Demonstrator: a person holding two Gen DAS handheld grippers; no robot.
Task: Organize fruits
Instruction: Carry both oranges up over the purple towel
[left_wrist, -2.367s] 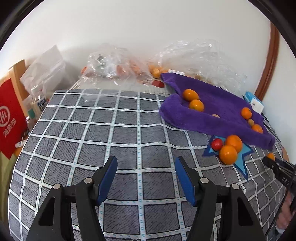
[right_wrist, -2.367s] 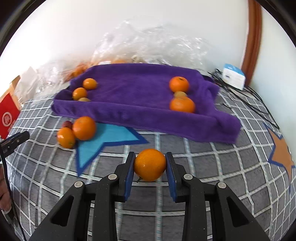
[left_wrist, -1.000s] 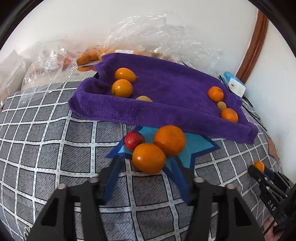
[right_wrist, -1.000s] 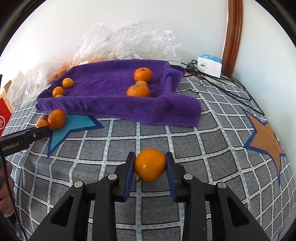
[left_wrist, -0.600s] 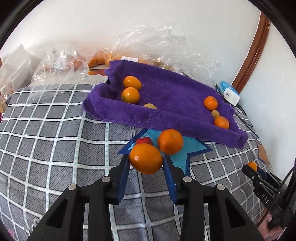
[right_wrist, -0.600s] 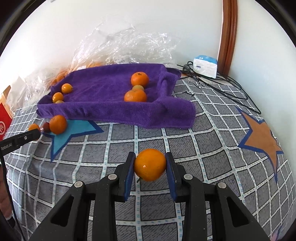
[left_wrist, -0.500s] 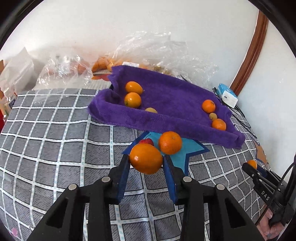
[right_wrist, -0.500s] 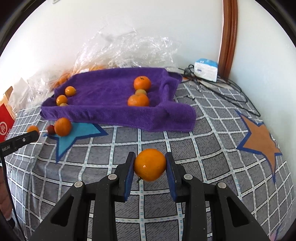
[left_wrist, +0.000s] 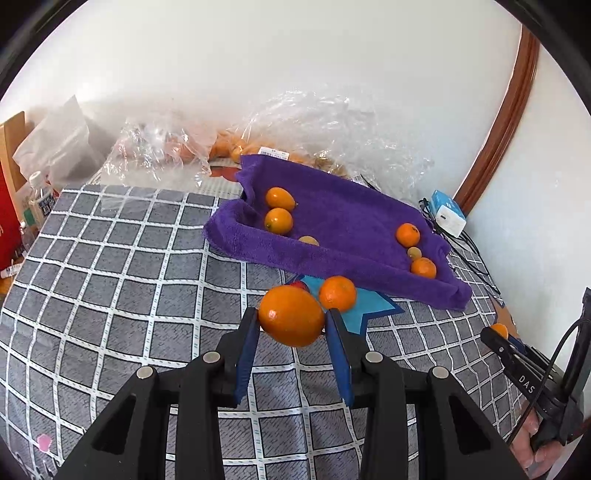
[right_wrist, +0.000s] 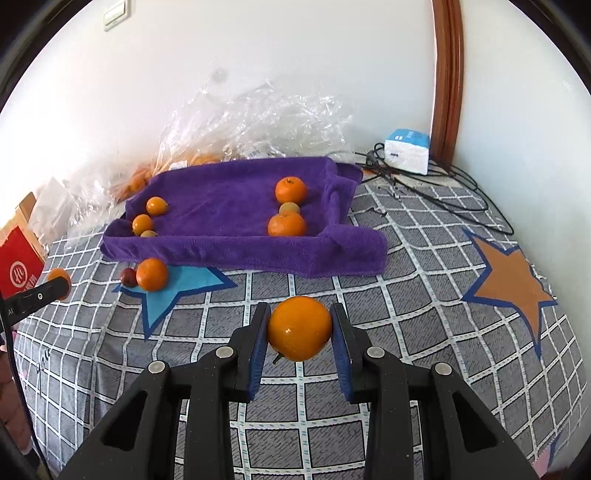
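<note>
My left gripper is shut on an orange, held above the checked cover. Just behind it an orange and a small red fruit lie on a blue star patch. My right gripper is shut on another orange, also lifted off the cover. A purple towel shaped into a tray holds several oranges and small yellowish fruits in two groups. The right gripper shows at the right edge of the left wrist view, the left gripper at the left edge of the right wrist view.
Clear plastic bags with more fruit lie against the wall behind the towel. A white and blue box and black cables sit at the far right corner. A red box and a bottle stand at the left.
My left gripper closed on the nearer orange by the blue star and lifted it off the cover. The right gripper rose a little with its orange still held.
</note>
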